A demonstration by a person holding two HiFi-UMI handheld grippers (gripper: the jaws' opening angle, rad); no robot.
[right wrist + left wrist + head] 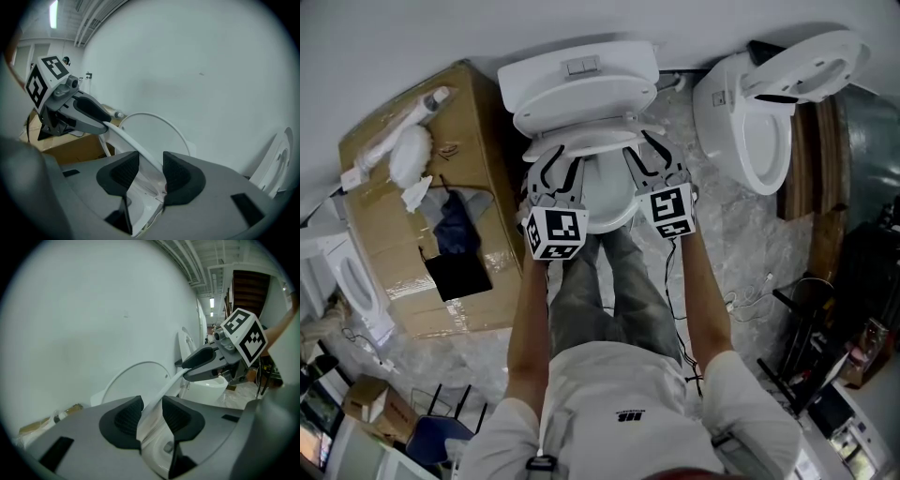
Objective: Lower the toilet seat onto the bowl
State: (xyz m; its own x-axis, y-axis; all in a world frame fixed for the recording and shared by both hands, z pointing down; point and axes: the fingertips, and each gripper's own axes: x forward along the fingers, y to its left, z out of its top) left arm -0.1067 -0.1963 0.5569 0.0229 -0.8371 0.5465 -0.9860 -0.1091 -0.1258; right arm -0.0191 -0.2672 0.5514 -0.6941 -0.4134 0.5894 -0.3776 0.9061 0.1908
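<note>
A: Toilet seat (581,143) — where was it?
B: Partway down, tilted between the raised lid (577,98) and the bowl (607,192), and clear of the bowl's rim.
A: Left gripper (151,416)?
B: Jaws close together, pads clamped on the seat's left edge.
A: Right gripper (151,174)?
B: Same — narrow gap, pads pinching the seat's right edge.
A: Surroundings?
B: Person stood facing the bowl. Cardboard box (441,187) on the left, second toilet (750,122) on the right with its seat up.
</note>
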